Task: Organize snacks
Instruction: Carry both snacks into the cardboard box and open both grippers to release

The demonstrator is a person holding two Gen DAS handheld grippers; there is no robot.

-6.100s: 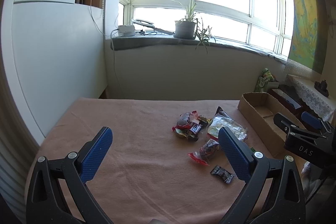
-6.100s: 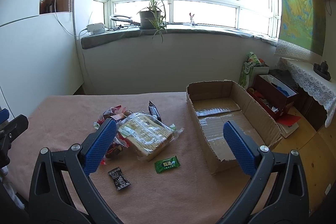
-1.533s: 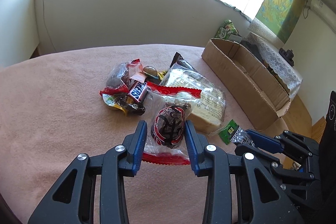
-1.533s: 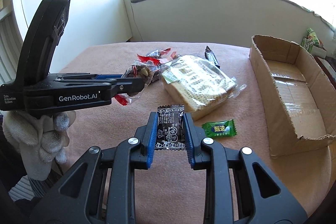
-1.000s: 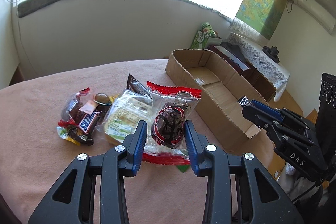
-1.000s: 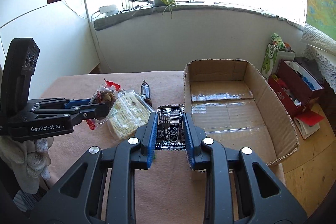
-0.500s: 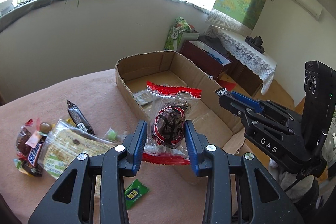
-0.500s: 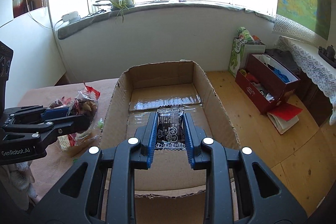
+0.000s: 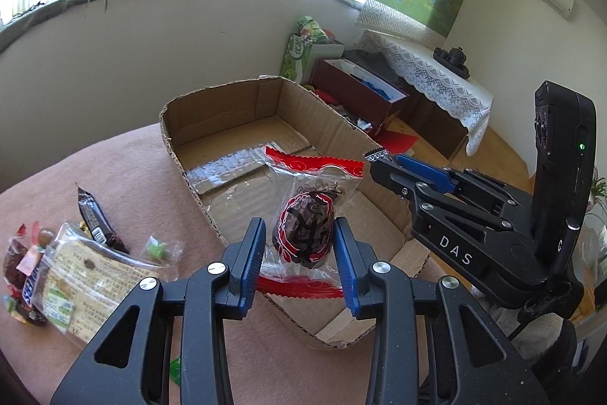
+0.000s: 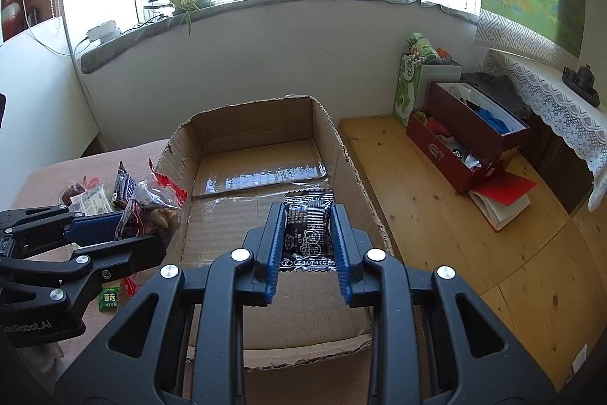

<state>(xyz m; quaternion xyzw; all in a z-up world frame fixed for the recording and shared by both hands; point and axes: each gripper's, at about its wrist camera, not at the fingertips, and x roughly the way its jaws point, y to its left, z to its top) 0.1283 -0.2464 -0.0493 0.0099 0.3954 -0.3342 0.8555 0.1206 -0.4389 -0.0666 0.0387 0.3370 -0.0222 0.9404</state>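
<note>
My left gripper (image 9: 299, 241) is shut on a clear, red-edged bag with a dark snack (image 9: 305, 230) and holds it above the near left part of the open cardboard box (image 9: 227, 105). From the right wrist view, the same bag (image 10: 151, 204) hangs at the box's left wall (image 10: 174, 158). Over the box's middle, my right gripper (image 10: 307, 238) is shut on a small black snack packet (image 10: 308, 226). The box floor (image 10: 261, 154) looks bare. Seen from the left wrist, the right gripper (image 9: 383, 164) reaches in from the right.
On the pink tablecloth (image 9: 114, 169) left of the box lie a cracker pack (image 9: 83, 283), a dark bar (image 9: 95, 219), a small green candy (image 9: 155, 249) and a heap of sweets (image 9: 19, 257). A green packet (image 10: 109, 298) lies by the left gripper. Red boxes (image 10: 466, 139) stand on the wooden floor.
Both grippers have swung right from the snack pile to over the box, each still carrying its snack. In the last half second they shifted only slightly further over it.
</note>
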